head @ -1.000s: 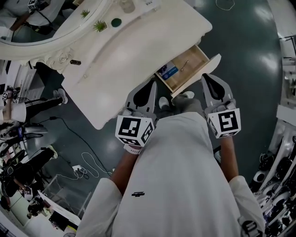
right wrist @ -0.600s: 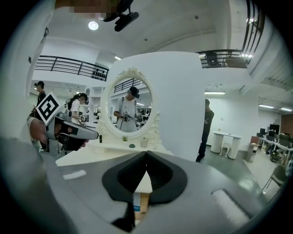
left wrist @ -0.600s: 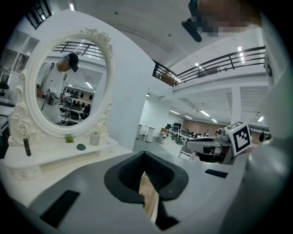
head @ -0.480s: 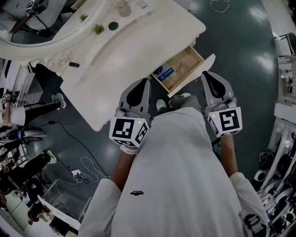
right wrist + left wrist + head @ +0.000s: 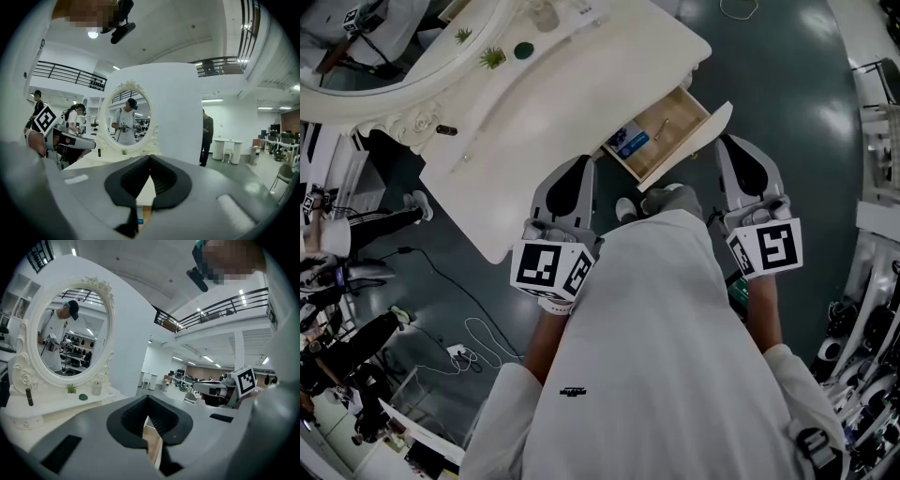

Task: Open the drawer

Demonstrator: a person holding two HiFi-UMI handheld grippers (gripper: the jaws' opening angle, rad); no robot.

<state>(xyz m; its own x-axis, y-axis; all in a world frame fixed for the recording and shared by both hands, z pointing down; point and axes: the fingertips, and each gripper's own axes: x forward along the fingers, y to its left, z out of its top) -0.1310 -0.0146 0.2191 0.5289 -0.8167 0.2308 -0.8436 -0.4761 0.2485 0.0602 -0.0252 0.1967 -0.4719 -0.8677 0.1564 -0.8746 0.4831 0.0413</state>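
The white dressing table [image 5: 572,103] has its right drawer [image 5: 667,131] pulled out, wooden inside, with the front panel [image 5: 705,139] toward me. A blue packet [image 5: 634,141] and a thin metal piece [image 5: 664,127] lie in the drawer. My left gripper [image 5: 579,163] hangs shut and empty over the table's near edge, left of the drawer. My right gripper [image 5: 733,142] is also shut and empty, just right of the drawer front. Both point roughly level at the oval mirror [image 5: 72,336] [image 5: 126,119]. The left gripper [image 5: 147,397] and the right gripper [image 5: 150,157] show jaws that meet at the tips.
On the table's back ledge stand a small plant [image 5: 492,56], a green dish [image 5: 523,51] and a dark little bottle [image 5: 445,129]. My shoes [image 5: 670,199] stand under the drawer. Cables [image 5: 473,337] lie on the dark floor at left, people stand at far left, equipment racks [image 5: 872,309] at right.
Both grippers have risen toward the head camera and drawn slightly back from the drawer. The drawer stays open as before, and both stay shut.
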